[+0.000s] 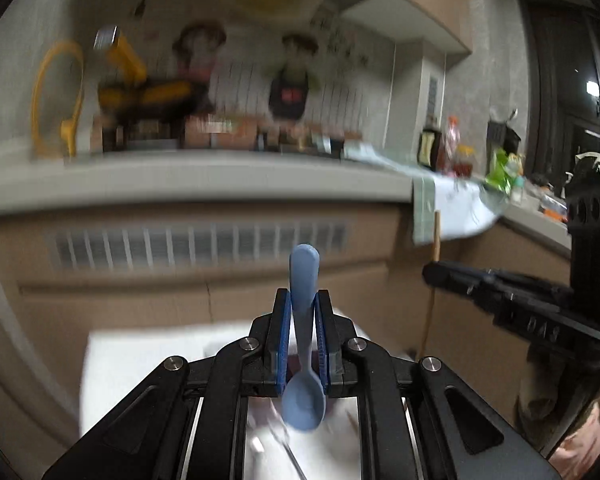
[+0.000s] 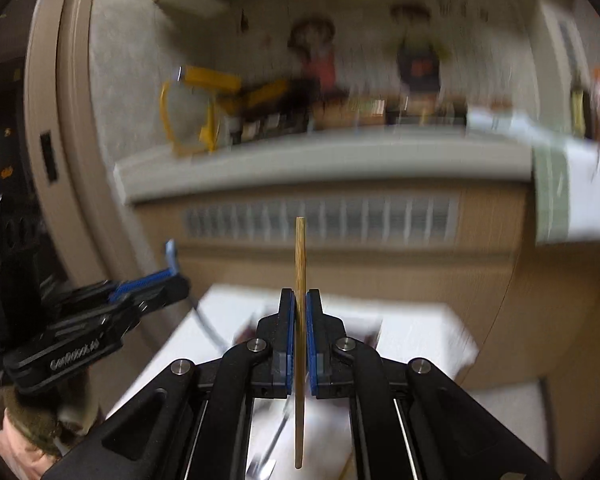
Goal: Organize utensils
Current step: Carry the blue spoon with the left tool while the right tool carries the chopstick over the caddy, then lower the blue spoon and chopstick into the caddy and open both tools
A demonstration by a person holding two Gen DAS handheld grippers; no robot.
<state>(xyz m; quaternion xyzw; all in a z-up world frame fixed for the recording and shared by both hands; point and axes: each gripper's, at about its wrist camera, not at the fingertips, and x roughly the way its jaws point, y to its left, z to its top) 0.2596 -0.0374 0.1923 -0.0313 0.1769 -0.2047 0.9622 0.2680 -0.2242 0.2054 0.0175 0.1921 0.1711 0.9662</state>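
My left gripper is shut on a blue plastic spoon, handle pointing up and bowl hanging down near the camera. It is held in the air above a white table. My right gripper is shut on a wooden chopstick, held upright. In the left wrist view the right gripper shows at the right with the chopstick sticking up. In the right wrist view the left gripper shows at the left with the spoon handle. Both views are motion-blurred.
A grey counter runs across the back with yellow items, bottles and a hanging cloth. A vented cabinet front lies below it. Blurred metal utensils lie on the white table under the grippers.
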